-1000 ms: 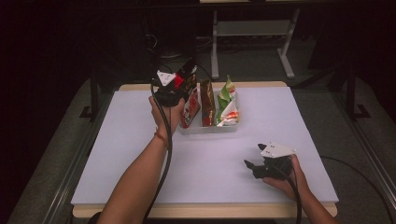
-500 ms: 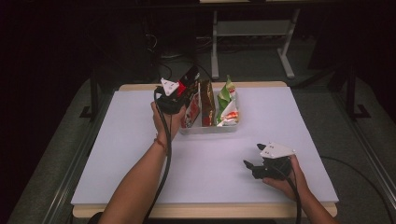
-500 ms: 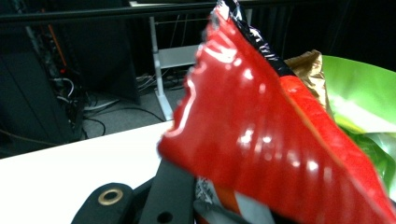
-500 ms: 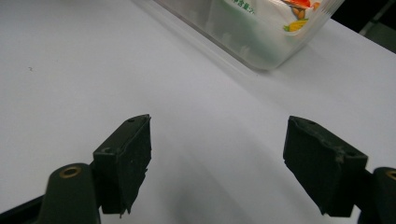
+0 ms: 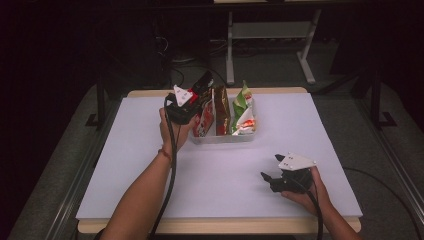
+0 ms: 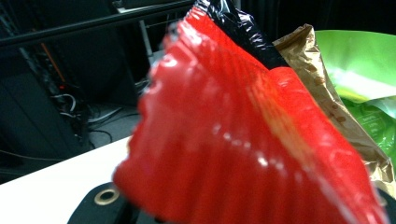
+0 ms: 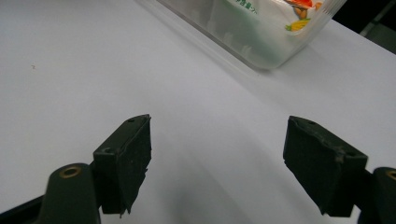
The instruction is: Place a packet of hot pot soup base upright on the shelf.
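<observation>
Work in hand: packing foil snack packets upright into the clear rectangular plastic tub [image 5: 222,137] near the far edge of the white desk [image 5: 150,170].
Already placed: a brown-gold packet [image 5: 222,107] and a green-and-white packet [image 5: 243,107] stand upright side by side in the tub; the right gripper view looks at the tub's near wall [image 7: 261,44].
Current item: the crinkled red foil packet [image 5: 203,120] stands at the tub's left end, its top seal pinched by the left gripper [image 5: 196,96]; the left gripper view looks onto its glossy red face [image 6: 243,154], with the gold and green packets behind.
Judged progress: late in the packing; the red packet looks nearly seated, and what is left appears to be letting go and drawing the hand away.
Left gripper: jaws almost together, clamped on the thin top edge of the red packet.
Right gripper [image 5: 268,178]: jaws spread wide, nothing between them, held low over bare desk near the front right corner, well apart from the tub.
</observation>
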Motion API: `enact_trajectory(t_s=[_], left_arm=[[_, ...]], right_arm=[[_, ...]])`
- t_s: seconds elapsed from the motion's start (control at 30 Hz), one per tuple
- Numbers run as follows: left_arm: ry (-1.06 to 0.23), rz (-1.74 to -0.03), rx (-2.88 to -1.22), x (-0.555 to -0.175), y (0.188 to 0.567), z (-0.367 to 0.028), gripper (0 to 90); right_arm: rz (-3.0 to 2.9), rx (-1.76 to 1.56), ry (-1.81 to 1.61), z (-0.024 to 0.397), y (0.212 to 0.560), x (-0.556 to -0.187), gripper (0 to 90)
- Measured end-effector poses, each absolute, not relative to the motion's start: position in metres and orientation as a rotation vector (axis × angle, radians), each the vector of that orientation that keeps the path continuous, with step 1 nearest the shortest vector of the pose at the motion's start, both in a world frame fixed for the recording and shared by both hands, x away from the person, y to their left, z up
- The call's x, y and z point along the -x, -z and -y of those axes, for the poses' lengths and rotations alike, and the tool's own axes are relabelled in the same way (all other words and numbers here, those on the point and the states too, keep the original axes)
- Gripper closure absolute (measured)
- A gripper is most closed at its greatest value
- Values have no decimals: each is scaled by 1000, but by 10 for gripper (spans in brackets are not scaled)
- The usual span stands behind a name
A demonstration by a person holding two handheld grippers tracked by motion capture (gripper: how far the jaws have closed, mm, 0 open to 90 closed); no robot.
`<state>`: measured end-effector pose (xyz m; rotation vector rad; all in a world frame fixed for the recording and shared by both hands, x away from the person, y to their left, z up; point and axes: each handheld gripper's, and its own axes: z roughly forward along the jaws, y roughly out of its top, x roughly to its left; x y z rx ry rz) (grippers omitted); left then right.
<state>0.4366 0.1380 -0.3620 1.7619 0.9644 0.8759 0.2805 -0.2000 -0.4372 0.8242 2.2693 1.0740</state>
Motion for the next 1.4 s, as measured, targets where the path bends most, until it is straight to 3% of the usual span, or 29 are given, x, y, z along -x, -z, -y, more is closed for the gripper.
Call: enact_trajectory(t_s=[0.13, 0.9, 1.4], left_arm=[[-924, -914, -1815, -439, 361, -136, 780], [-806, -885, -1812, -436, 366, -144, 688], [-727, -834, -1853, -427, 370, -159, 499]], right_arm=[[-2272, -828, -1070, 200, 438, -280, 229], [-2285, -812, -1058, 197, 439, -281, 230], [-2269, -810, -1059, 196, 437, -280, 246]])
